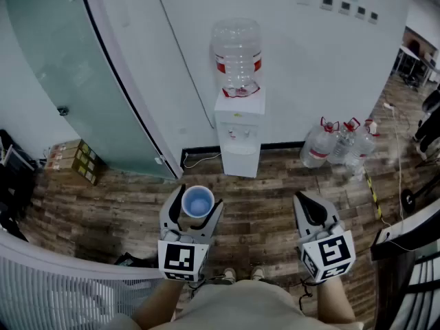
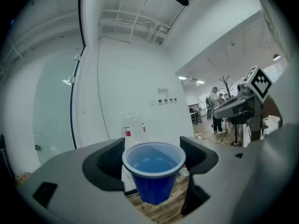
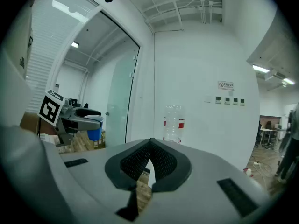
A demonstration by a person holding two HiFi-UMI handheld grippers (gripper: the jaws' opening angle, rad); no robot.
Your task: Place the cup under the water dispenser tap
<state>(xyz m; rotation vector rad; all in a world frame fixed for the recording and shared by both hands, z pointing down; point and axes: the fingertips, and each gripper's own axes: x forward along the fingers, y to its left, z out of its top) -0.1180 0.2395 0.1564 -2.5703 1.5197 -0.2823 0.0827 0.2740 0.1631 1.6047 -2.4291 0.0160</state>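
Note:
A blue plastic cup [image 1: 197, 202] with a white rim stands upright between the jaws of my left gripper [image 1: 194, 208], which is shut on it; the left gripper view shows the cup [image 2: 154, 175] empty and gripped at its sides. Ahead against the white wall stands the white water dispenser [image 1: 238, 137] with a clear bottle [image 1: 236, 55] on top; it is well beyond the cup. My right gripper [image 1: 311, 209] hovers at the right, its jaws shut on nothing [image 3: 148, 164]. In the right gripper view the left gripper with the cup [image 3: 94, 127] shows at the left.
Three spare water bottles [image 1: 338, 145] stand on the wooden floor right of the dispenser. A frosted glass door [image 1: 75, 74] is at the left, with cardboard boxes [image 1: 74, 161] by it. A cable [image 1: 199, 159] runs along the wall base. People stand far off at the right [image 2: 217, 108].

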